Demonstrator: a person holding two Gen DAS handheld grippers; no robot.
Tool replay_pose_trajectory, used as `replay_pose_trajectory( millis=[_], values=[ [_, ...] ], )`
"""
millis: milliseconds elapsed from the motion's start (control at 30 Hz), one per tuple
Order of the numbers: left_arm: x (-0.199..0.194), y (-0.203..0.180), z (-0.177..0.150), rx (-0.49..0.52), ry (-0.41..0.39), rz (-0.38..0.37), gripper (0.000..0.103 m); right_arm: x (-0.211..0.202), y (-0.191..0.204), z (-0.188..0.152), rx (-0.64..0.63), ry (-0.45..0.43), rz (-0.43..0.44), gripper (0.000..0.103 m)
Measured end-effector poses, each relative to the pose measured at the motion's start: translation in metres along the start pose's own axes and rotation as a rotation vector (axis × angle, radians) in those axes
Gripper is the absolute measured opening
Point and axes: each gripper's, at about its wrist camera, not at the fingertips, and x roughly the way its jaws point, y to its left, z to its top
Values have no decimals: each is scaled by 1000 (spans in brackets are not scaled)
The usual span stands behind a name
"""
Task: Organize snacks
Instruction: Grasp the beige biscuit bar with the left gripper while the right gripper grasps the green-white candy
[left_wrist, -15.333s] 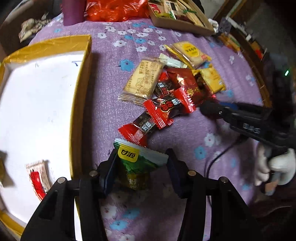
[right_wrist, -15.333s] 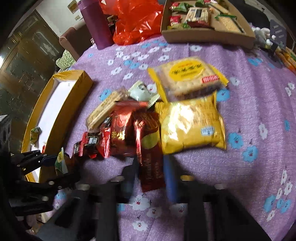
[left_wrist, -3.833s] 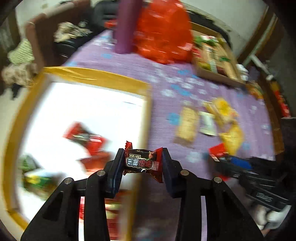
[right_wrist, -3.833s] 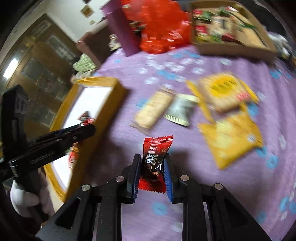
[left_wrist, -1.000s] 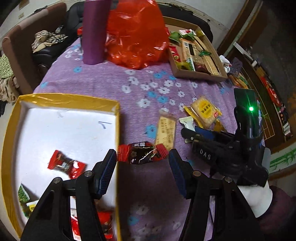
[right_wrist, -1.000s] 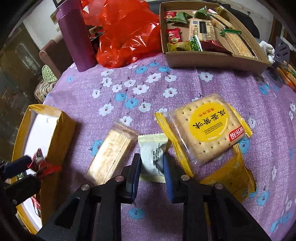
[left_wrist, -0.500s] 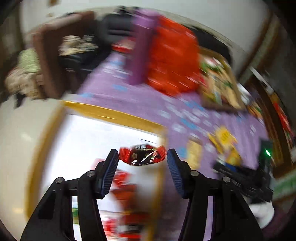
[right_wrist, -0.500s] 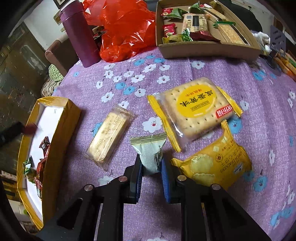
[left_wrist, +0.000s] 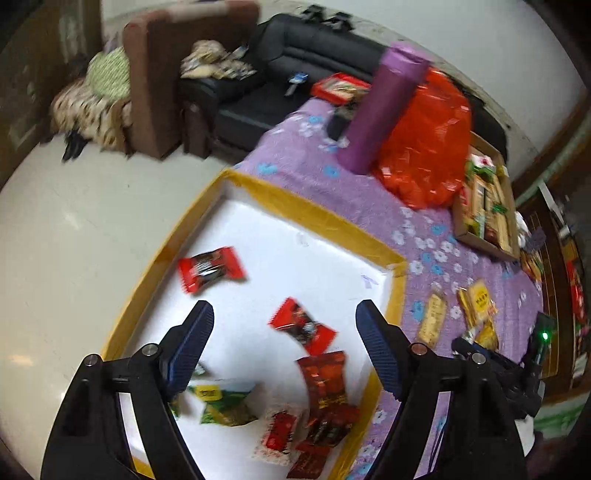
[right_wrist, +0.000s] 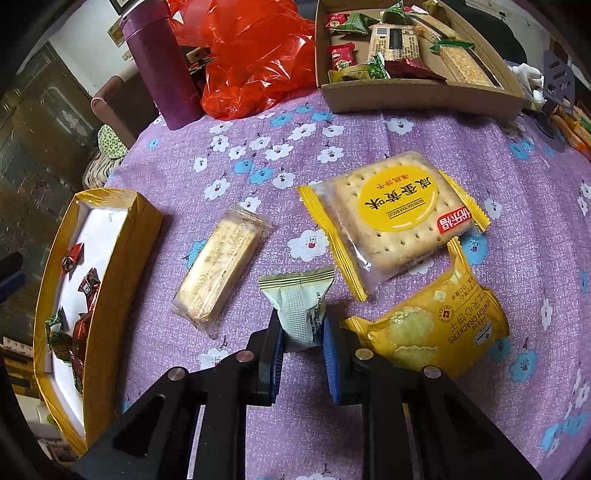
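Right gripper (right_wrist: 302, 345) grasps pale packet (right_wrist: 297, 308); left gripper (left_wrist: 284, 349), released, hovers over box (left_wrist: 325, 216). Best lifted clear of crackers (right_wrist: 432, 326).

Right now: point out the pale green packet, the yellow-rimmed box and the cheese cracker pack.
pale green packet (right_wrist: 297, 309), right wrist view, on its ribbed middle.
yellow-rimmed box (right_wrist: 127, 254), right wrist view, on its outer side wall.
cheese cracker pack (right_wrist: 436, 321), right wrist view, on its front face.

Left wrist view: high above the yellow box (left_wrist: 321, 214), looking steeply down into it, past it to the sofa (left_wrist: 295, 66).
Right wrist view: low and close over the bench (right_wrist: 369, 155), facing the cardboard tray (right_wrist: 413, 94).
Shared: yellow box (right_wrist: 122, 258), purple bottle (left_wrist: 380, 107), red bag (right_wrist: 251, 55), cardboard tray.
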Motion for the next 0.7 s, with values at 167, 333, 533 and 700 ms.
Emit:
replay_pose_trajectory(
  millis=[167,333,533,700],
  values=[
    [14,-61,-3,182,12,-114,80,-2,2,-4,-17,-1,-6,19],
    [51,-129,-16,357,110,-140,79,-11,-3,-20,-10,9,9,19],
    [96,-188,-26,530,144,-122,79,-22,-15,-40,19,16,30,19],
    [136,-205,-36,580,243,-86,79,-27,-22,-46,42,16,37,19]
  ],
)
